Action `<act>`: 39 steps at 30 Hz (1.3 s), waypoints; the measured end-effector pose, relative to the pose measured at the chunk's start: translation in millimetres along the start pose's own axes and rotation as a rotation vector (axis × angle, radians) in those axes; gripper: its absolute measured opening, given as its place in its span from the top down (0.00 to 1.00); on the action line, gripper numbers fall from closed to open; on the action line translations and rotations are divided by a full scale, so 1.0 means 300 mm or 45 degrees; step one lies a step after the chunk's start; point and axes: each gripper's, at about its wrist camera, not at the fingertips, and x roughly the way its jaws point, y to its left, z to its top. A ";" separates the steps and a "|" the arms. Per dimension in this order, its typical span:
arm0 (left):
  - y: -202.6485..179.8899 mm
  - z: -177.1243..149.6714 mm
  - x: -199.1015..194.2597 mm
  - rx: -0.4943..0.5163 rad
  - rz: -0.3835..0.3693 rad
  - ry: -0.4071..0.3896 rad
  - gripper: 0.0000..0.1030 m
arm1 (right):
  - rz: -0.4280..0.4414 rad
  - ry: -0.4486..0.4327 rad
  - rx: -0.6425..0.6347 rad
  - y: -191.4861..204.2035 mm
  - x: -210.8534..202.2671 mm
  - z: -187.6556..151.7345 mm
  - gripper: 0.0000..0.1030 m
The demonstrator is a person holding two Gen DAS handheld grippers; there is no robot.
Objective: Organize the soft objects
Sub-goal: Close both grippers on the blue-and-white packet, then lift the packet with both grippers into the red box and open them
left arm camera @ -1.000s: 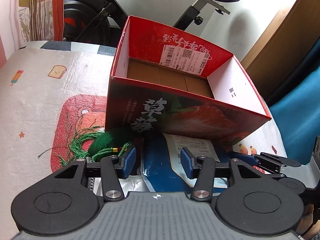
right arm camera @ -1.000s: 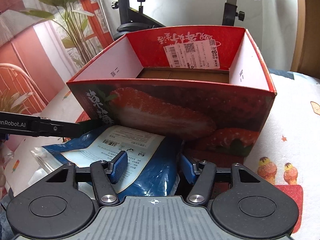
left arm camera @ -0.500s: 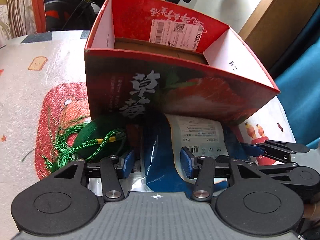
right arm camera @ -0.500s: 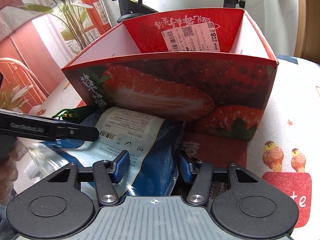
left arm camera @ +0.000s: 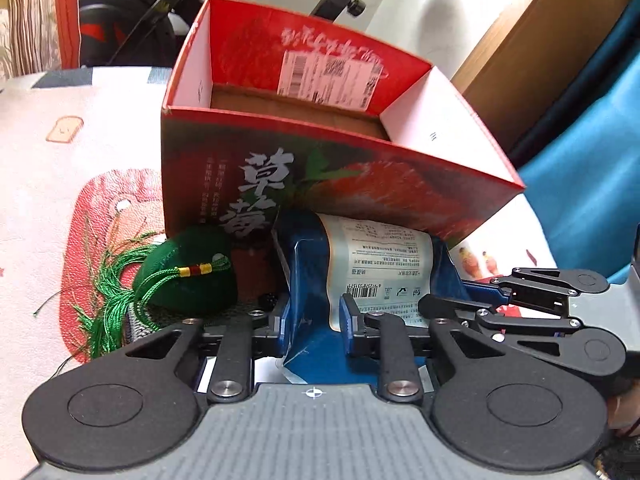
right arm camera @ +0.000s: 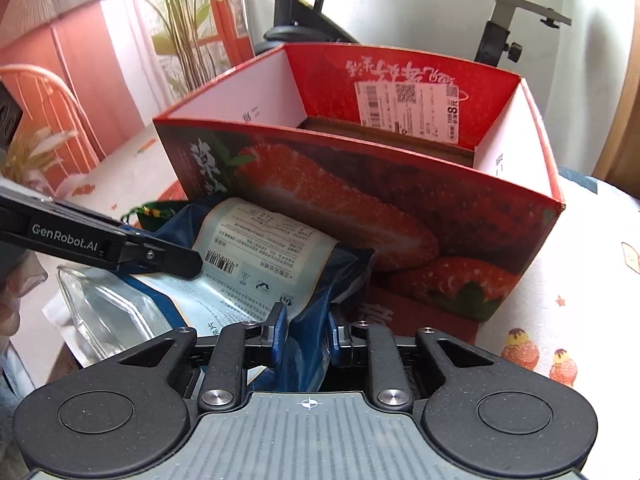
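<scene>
A blue soft pouch (left arm camera: 308, 268) with a white label lies against the front wall of the red strawberry box (left arm camera: 320, 184), which stands open-topped. My left gripper (left arm camera: 314, 318) has its jaws closing, pads pressing the pouch's crumpled near end. My right gripper (right arm camera: 306, 330) is also closing, and it pinches a fold of the same pouch (right arm camera: 260, 248) in front of the box (right arm camera: 360, 200). Each gripper shows in the other's view: the right fingers (left arm camera: 444, 304), the left fingers (right arm camera: 160, 256). A green stuffed sachet (left arm camera: 188, 276) with a tassel lies left of the pouch.
A cartoon-print cloth (left arm camera: 60, 184) covers the surface. An exercise bike (right arm camera: 304, 8) stands behind the box. A clear plastic packet (right arm camera: 104, 312) lies under the pouch at the left. Blue fabric (left arm camera: 580, 192) and a wooden panel (left arm camera: 540, 40) are at the right.
Both pairs of jaws have narrowed onto the blue pouch. The pouch, flat before, is now bunched between the pads, with its label end curled up against the box.
</scene>
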 end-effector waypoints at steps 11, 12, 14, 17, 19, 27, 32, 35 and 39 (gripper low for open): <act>-0.071 0.081 -0.231 0.153 -0.054 -0.204 0.75 | -0.016 -0.219 -0.117 0.050 -0.213 0.106 0.83; -0.079 0.104 -0.249 0.170 -0.057 -0.221 0.75 | -0.016 -0.240 -0.139 0.052 -0.232 0.140 0.83; -0.090 0.158 -0.278 0.192 -0.067 -0.249 0.75 | -0.022 -0.270 -0.177 0.048 -0.257 0.196 0.83; -0.103 0.239 -0.282 0.216 -0.068 -0.276 0.75 | -0.056 -0.305 -0.241 0.022 -0.263 0.291 0.83; -0.106 0.299 -0.251 0.210 -0.060 -0.283 0.75 | -0.089 -0.315 -0.271 -0.010 -0.239 0.351 0.83; -0.107 0.490 0.011 0.165 -0.009 -0.150 0.72 | -0.246 -0.260 -0.337 -0.143 -0.009 0.515 0.84; -0.110 0.546 0.140 0.170 0.077 -0.067 0.72 | -0.285 -0.175 -0.331 -0.180 0.125 0.536 0.84; -0.107 0.569 0.190 0.187 0.113 -0.041 0.71 | -0.303 -0.124 -0.341 -0.189 0.183 0.526 0.84; -0.096 0.582 0.227 0.191 0.147 -0.018 0.71 | -0.318 -0.058 -0.303 -0.213 0.234 0.513 0.84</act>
